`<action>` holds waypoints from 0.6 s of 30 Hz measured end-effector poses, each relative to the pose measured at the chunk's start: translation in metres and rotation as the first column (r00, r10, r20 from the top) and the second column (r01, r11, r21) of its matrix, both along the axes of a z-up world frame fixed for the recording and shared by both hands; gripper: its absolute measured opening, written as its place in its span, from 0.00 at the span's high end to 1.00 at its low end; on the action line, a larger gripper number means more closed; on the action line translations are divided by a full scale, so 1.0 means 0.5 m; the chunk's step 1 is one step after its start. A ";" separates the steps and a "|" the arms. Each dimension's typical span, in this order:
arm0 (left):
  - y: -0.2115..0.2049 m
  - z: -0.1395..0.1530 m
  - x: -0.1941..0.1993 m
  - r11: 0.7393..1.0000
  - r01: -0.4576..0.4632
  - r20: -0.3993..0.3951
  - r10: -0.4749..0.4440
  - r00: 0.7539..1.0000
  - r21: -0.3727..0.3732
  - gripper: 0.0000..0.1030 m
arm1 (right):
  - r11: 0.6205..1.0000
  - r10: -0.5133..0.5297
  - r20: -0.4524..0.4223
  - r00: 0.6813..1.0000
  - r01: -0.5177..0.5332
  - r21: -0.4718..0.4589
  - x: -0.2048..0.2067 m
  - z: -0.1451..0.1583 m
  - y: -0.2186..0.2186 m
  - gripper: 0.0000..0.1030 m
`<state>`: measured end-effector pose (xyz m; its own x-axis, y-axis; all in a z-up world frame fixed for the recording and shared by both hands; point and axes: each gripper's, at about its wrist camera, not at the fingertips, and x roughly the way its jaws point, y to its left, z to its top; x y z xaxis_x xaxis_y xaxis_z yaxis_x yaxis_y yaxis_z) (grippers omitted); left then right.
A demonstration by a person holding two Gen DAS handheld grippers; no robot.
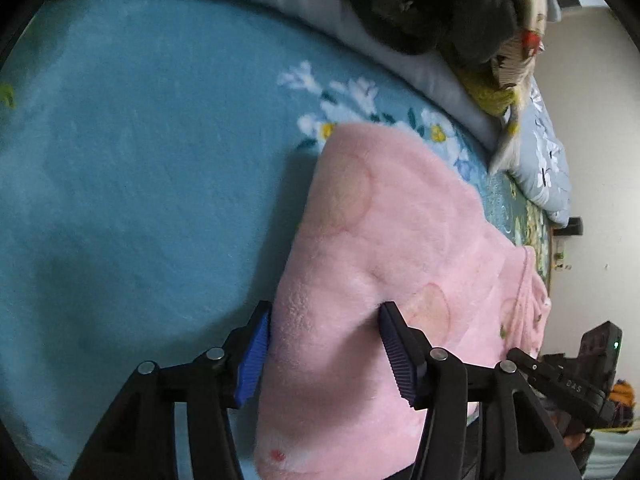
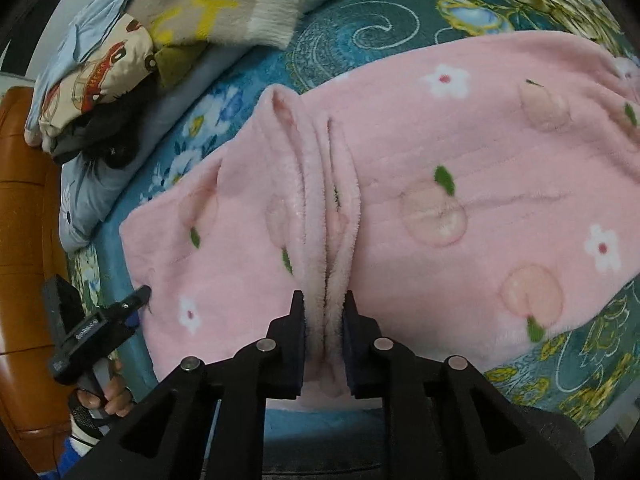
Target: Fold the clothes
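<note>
Pink fleece garment (image 2: 440, 184) lies spread on the bed (image 1: 140, 140), centre to right of both views. Right tool (image 2: 323, 300), bottom centre of its view, is pinched narrow on a bunched ridge of the pink fabric. Left tool (image 1: 324, 312) stands wide, its fingers either side of the garment's edge, fabric bulging between them. Heaped clothes (image 2: 120, 64) lie upper left, apart from the garment.
</note>
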<state>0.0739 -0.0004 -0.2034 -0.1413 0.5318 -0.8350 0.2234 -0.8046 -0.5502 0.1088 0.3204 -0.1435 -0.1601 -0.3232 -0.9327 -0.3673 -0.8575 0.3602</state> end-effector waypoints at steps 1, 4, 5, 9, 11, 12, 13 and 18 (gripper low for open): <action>0.001 -0.006 0.003 1.000 -0.011 0.002 0.011 1.000 0.011 0.46 | 1.000 -0.012 -0.018 1.000 0.012 -0.008 -0.002 0.006 0.002 0.81; 0.005 0.002 0.009 1.000 -0.026 -0.040 0.025 0.999 -0.015 0.70 | 0.998 -0.055 -0.078 0.995 0.052 -0.041 0.007 0.019 0.013 0.77; 0.007 0.008 0.009 0.999 -0.027 -0.054 0.025 0.998 -0.041 0.73 | 0.996 -0.071 -0.098 0.993 0.066 -0.053 0.015 0.022 0.019 0.75; 0.010 0.039 0.003 0.989 -0.093 -0.084 0.084 0.993 -0.114 0.82 | 0.987 -0.147 -0.213 0.966 0.128 -0.102 0.030 0.060 0.044 0.61; 0.006 0.066 -0.003 0.987 -0.108 -0.105 0.095 0.990 -0.121 0.84 | 0.981 -0.184 -0.249 0.951 0.161 -0.110 0.039 0.087 0.062 0.61; 0.003 0.079 -0.006 0.986 -0.115 -0.116 0.101 0.988 -0.124 0.84 | 0.978 -0.201 -0.271 0.941 0.174 -0.118 0.047 0.101 0.070 0.61; -0.008 0.095 -0.007 0.986 -0.116 -0.136 0.099 0.986 -0.123 0.85 | 0.974 -0.217 -0.303 0.928 0.185 -0.131 0.060 0.119 0.087 0.61; -0.071 0.141 -0.018 0.973 -0.127 -0.200 0.088 0.976 -0.192 0.90 | 0.938 -0.344 -0.387 0.855 0.328 -0.109 0.162 0.167 0.232 0.54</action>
<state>0.0651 -0.0358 -0.1330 -0.3542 0.3278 -0.8759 0.2224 -0.8802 -0.4193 0.1895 0.4364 -0.0598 -0.6167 -0.2169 -0.7567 -0.4514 -0.6901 0.5656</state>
